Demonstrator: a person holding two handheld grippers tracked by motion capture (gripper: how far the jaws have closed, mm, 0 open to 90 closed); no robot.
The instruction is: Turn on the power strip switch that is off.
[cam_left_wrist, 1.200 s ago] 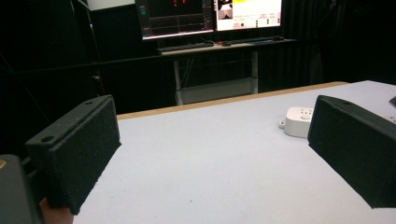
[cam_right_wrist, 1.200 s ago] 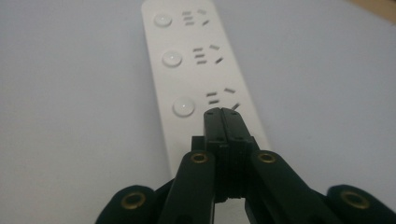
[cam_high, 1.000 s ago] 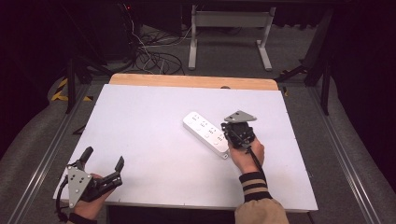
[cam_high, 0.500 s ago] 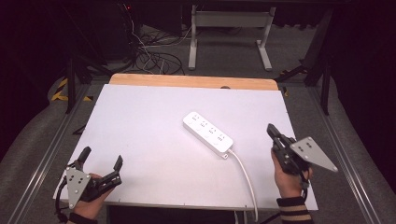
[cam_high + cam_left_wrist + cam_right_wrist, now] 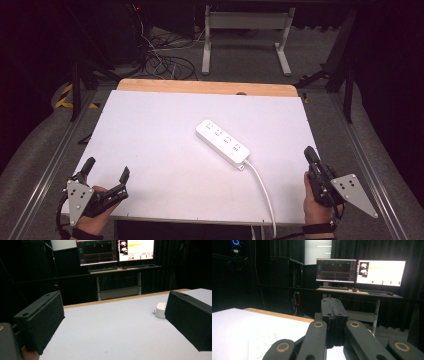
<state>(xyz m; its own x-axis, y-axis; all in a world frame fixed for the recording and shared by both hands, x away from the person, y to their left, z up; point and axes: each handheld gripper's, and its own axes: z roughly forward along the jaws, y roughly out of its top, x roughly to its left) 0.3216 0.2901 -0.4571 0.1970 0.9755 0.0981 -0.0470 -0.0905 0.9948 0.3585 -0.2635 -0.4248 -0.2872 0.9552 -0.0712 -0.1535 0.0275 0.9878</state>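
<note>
the white power strip (image 5: 223, 143) lies flat a little right of the table's middle, set on a diagonal, its far end toward the far edge and its cord end toward the near right corner. its white cord (image 5: 262, 187) runs from that end to the near edge of the table (image 5: 150, 125) and drops over it.

change noted: a second ago the right gripper (image 5: 311, 156) was on the strip's cord end; half a second ago it was already off to the right, and now it sits by the near right edge, well apart from the strip. the strip appears not to have shifted since. judgement: the strip has been set down and released, so the placing step looks complete. the right gripper's jaws are pressed together with nothing between them, as the right gripper view confirms (image 5: 333, 315).

the left gripper (image 5: 106, 168) rests at the near left corner, where it was in both earlier pictures, jaws spread wide and holding nothing; it is far from the strip.

limits of view: in the left gripper view only the strip's end (image 5: 160, 310) shows, the rest hidden behind the jaw. in the right gripper view the strip is a pale, washed-out shape at lower left (image 5: 262, 345); sockets are hardly legible. the cord's plug is out of sight below the table edge.
</note>
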